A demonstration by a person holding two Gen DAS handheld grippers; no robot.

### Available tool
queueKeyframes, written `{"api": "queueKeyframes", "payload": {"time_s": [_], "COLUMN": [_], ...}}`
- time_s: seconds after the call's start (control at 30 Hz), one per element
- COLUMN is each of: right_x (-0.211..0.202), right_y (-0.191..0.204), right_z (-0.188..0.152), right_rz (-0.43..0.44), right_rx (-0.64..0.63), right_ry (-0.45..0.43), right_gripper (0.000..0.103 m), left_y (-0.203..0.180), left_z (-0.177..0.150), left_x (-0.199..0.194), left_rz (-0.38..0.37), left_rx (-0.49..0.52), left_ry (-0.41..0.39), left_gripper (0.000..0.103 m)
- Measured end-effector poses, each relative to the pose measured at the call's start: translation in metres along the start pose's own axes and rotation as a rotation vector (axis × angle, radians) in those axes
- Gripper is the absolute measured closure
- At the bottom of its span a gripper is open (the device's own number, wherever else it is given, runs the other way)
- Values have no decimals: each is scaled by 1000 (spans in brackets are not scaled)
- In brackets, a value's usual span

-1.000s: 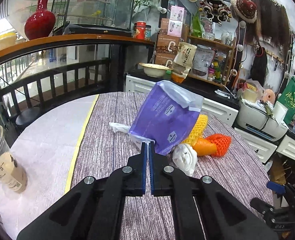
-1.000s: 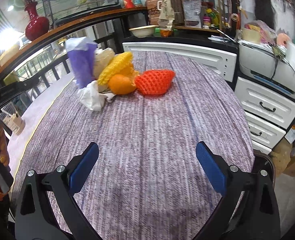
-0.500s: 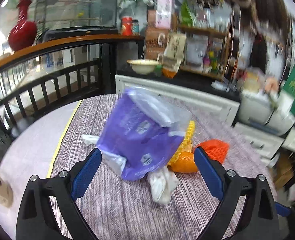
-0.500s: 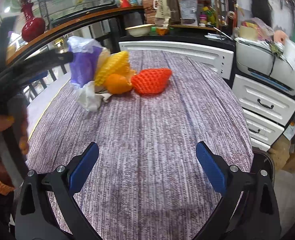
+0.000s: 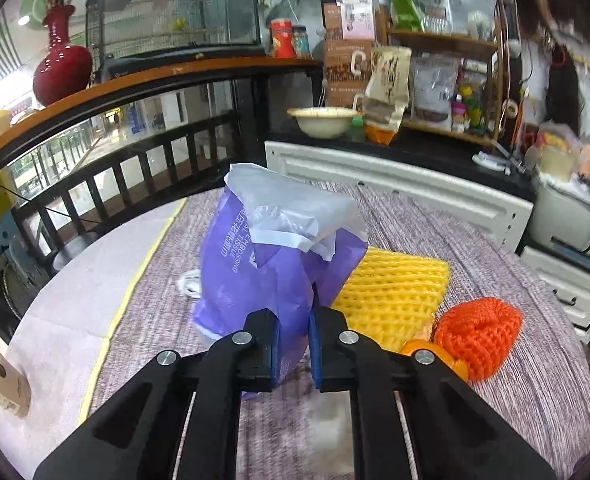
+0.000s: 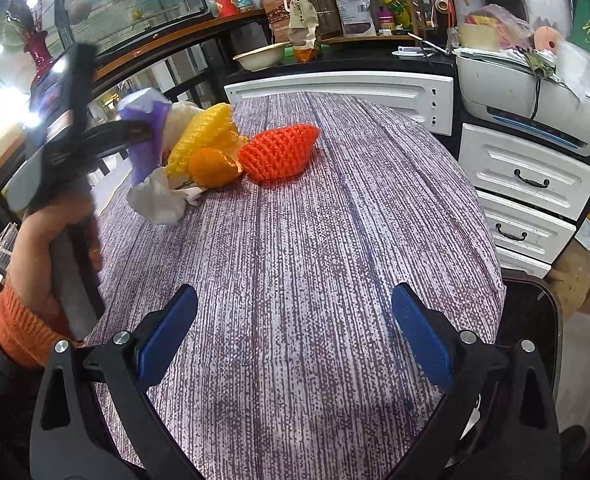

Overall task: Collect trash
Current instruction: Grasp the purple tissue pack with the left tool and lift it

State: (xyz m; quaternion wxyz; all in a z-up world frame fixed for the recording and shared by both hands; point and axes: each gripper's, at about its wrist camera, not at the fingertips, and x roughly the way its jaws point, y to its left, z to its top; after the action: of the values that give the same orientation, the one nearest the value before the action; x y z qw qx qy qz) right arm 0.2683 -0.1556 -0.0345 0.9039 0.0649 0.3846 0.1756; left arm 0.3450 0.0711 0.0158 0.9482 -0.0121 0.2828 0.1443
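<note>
- The left claw [image 5: 293,344] has just been closing, and its blue pads now pinch the lower edge of the purple tissue bag [image 5: 267,264], with the plastic caught between them.
- The bag stands upright on the round bench [image 6: 335,240], its pale torn top gaping open towards twelve o'clock.
- Seen along the left claw, a yellow foam net [image 5: 395,296] lies just beside the bag at about two o'clock, touching its side.
- An orange foam net [image 5: 479,332] sits at three o'clock from the claw, with a piece of orange peel [image 5: 427,350] tucked just beside it.
- A bit of white wrapper [image 5: 189,284] peeks out from behind the bag at ten o'clock.
- The right claw [image 6: 295,332] hangs with its pads spread wide over bare bench cloth, nothing between them.
- From the right claw's view, the trash heap lies well apart at about eleven o'clock; a crumpled white tissue [image 6: 159,200] rests at its near edge.
- A hand [image 6: 51,248] with an orange knitted cuff grips the left tool's handle at nine o'clock in that view.
- A red vase [image 5: 61,68] stands on the curved wooden rail beyond the bench, at ten o'clock.
- A white drawer cabinet [image 6: 531,184] stands off the bench at two o'clock.
</note>
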Motion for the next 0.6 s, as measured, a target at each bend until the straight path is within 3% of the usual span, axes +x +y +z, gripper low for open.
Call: {"api": "queueKeyframes", "payload": {"time_s": [0.3,0.6], "right_x": [2,18], "right_y": [20,86], "right_z": [3,21], "right_rz": [8,80], "right_rx": [-67,-216], "right_ry": [-5,-14], "right_gripper": [7,7], "left_y": [59,105], "left_z": [-13,-35], "left_x": [-62,-109], "left_rz": [-113,-163], "left_rx": [-44,-84], "left_ry": [-86,-116], "left_gripper": [96,96]}}
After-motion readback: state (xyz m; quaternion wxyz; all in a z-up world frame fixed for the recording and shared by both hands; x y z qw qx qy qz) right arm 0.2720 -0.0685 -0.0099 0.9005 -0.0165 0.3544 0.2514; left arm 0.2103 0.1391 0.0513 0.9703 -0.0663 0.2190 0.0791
